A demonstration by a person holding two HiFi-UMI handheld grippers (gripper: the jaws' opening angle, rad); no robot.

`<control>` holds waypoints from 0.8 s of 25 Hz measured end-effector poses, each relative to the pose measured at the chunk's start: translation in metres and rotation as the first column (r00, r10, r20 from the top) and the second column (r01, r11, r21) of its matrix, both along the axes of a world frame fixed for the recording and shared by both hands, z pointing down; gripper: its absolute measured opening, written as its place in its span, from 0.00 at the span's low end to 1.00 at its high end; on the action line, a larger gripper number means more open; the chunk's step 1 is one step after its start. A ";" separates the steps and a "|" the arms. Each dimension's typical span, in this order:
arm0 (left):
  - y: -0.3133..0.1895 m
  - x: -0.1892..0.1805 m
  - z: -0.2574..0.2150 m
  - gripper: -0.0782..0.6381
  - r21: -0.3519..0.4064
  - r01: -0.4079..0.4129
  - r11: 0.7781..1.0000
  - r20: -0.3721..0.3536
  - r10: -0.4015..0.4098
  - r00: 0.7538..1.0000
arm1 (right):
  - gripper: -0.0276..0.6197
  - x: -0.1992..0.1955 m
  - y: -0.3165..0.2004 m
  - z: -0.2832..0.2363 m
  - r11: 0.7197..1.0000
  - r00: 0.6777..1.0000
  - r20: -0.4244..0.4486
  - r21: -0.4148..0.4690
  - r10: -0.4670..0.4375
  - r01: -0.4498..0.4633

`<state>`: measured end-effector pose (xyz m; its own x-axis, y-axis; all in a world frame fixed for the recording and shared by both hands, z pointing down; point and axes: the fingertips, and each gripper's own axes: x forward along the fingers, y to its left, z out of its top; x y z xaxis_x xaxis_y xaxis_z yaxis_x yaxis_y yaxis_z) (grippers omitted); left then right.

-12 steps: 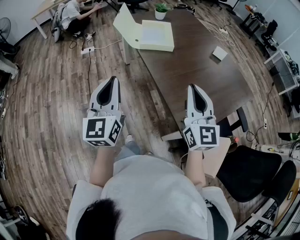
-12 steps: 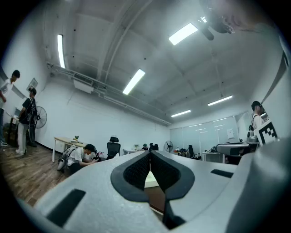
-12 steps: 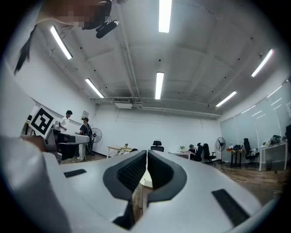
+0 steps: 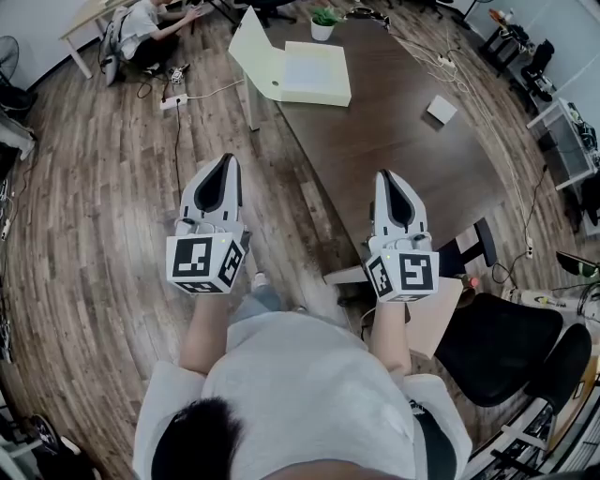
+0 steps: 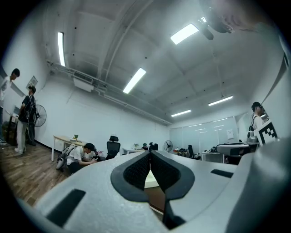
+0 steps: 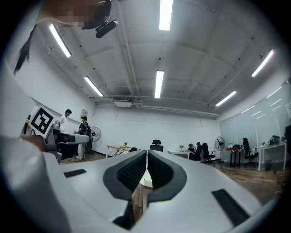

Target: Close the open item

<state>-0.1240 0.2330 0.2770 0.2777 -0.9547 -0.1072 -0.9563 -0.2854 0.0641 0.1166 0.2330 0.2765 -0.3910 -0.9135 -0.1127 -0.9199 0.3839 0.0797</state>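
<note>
**Both grippers hanging closed, short of the open box**

The person is standing on the wooden floor (image 4: 94, 234) and is holding both tools out in front, in the middle of the head view. The left gripper (image 4: 223, 161) is pointing toward the top of the frame over bare floorboards. Its jaws are pressing together at the tips and nothing is sitting between them. The right gripper (image 4: 388, 176) is hanging level with it, to the right, over the near end of the dark brown table (image 4: 403, 150). Its pads are likewise sitting together, and it is carrying nothing.

The pale yellow box (image 4: 314, 73) is lying in the upper middle of the frame, on the far part of the table and well apart from both grippers. Its lid (image 4: 248, 45) is standing up and leaning out past the left edge of the table, so the box is gaping open. A potted plant (image 4: 322, 21) is sitting just beyond the box at the top edge. A small white box (image 4: 440, 108) is lying toward the upper right of the tabletop.

In the upper left corner a person (image 4: 141, 28) is crouching on the floor. A black office chair (image 4: 497, 347) is standing at the lower right, beside the table's near end.
</note>
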 end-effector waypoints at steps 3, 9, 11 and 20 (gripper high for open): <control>-0.010 -0.007 0.002 0.12 -0.005 0.001 1.000 -0.004 -0.001 1.000 | 0.06 -0.007 -0.010 0.000 1.000 1.000 -0.008 0.002 0.005 -0.005; -0.035 -0.022 0.005 0.12 -0.007 0.001 1.000 -0.007 -0.001 1.000 | 0.06 -0.022 -0.035 0.002 1.000 1.000 0.011 0.000 0.006 -0.006; -0.045 -0.028 0.004 0.12 -0.005 -0.002 1.000 -0.006 0.002 1.000 | 0.06 -0.027 -0.045 0.002 1.000 1.000 0.014 -0.001 0.009 -0.009; -0.095 -0.057 0.002 0.12 0.003 -0.027 1.000 -0.005 0.027 1.000 | 0.06 -0.057 -0.091 0.000 0.999 0.999 0.023 0.009 0.030 -0.030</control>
<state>-0.1807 0.1382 0.2791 0.3024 -0.9467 -0.1113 -0.9480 -0.3108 0.0682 0.0598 0.1418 0.2768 -0.3605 -0.9236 -0.1304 -0.9327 0.3553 0.0618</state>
